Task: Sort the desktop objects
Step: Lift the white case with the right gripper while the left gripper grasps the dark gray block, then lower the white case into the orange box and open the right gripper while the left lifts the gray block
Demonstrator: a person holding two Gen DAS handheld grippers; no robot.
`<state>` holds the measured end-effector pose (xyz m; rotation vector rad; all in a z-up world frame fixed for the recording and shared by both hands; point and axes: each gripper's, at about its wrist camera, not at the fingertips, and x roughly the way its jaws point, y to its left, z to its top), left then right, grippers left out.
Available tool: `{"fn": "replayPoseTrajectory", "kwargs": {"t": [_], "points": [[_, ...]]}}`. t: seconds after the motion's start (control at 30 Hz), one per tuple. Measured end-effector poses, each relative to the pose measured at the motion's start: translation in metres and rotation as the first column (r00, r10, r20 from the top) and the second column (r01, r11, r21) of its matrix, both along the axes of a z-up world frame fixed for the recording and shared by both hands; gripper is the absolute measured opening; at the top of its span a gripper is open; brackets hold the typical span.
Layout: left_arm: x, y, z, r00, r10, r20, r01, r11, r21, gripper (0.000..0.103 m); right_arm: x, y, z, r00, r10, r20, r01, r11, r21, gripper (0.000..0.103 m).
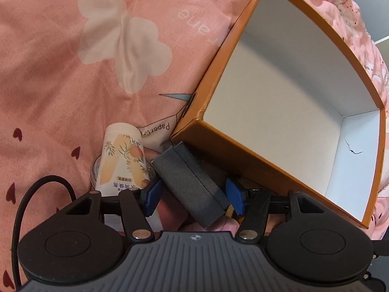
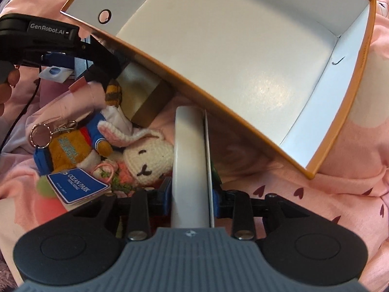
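In the left wrist view my left gripper [image 1: 193,198] is shut on a grey textured case [image 1: 192,182], held tilted just below the near corner of an orange box [image 1: 214,73] with a white inside. A cup with peach print [image 1: 122,158] lies just left of the case. In the right wrist view my right gripper [image 2: 190,200] is shut on a flat white slab-like object [image 2: 189,165], upright between the blue pads, right below the orange box's [image 2: 170,73] near wall. The left gripper's black body [image 2: 48,36] shows at upper left.
Pink printed bedding [image 1: 60,73] lies under everything. In the right wrist view a crocheted white bunny [image 2: 148,155], an orange plush with a keyring [image 2: 70,146], a blue Ocean Park tag [image 2: 77,185] and a gold box [image 2: 145,97] crowd the left of the slab.
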<state>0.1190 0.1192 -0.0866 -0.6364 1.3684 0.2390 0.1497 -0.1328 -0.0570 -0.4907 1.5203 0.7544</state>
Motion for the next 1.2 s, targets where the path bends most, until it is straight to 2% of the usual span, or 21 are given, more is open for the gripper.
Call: {"fn": "replayPoseTrajectory", "kwargs": {"t": [0.13,0.2,0.37,0.5,0.63,0.73,0.83,0.93,1.07,1.2], "points": [[-0.006,0.006,0.0,1.0,0.009,0.005,-0.009,1.0,-0.022,0.059,-0.008,0.0,0.006,0.999,0.019,0.032,-0.019,1.0,0.003,0.032],[-0.011,0.008,0.003,1.0,0.009,0.016,-0.009,1.0,-0.029,0.052,-0.012,0.001,0.01,0.998,0.029,0.047,-0.03,1.0,0.003,0.032],[-0.022,0.01,0.016,0.997,-0.014,0.075,0.015,1.0,-0.022,0.051,-0.022,0.003,0.025,0.995,0.047,0.093,-0.05,0.998,0.028,0.032],[-0.032,0.009,0.034,0.99,-0.041,0.137,0.04,0.999,0.014,0.042,-0.029,0.005,0.041,0.991,0.059,0.124,-0.066,0.996,0.056,0.032],[-0.045,0.011,0.056,0.979,-0.086,0.187,0.085,0.996,0.016,0.04,-0.04,0.013,0.056,0.985,0.075,0.156,-0.089,0.992,0.085,0.031],[-0.049,0.011,0.066,0.968,-0.12,0.22,0.118,0.993,0.024,0.04,-0.033,0.001,0.08,0.98,0.076,0.184,-0.1,0.987,0.125,0.031],[-0.058,0.01,0.084,0.953,-0.163,0.253,0.157,0.987,0.045,0.04,-0.038,0.004,0.099,0.974,0.063,0.218,-0.102,0.979,0.175,0.031],[-0.059,0.01,0.1,0.936,-0.192,0.294,0.196,0.98,0.016,0.04,-0.036,0.01,0.118,0.969,0.029,0.246,-0.091,0.966,0.243,0.031],[-0.059,0.007,0.136,0.889,-0.258,0.38,0.239,0.966,0.096,0.039,-0.017,0.017,0.14,0.958,-0.048,0.283,-0.051,0.942,0.331,0.031],[-0.04,0.003,0.157,0.855,-0.3,0.424,0.252,0.953,0.165,0.039,0.019,0.034,0.132,0.951,-0.178,0.252,0.058,0.906,0.42,0.032]]}}
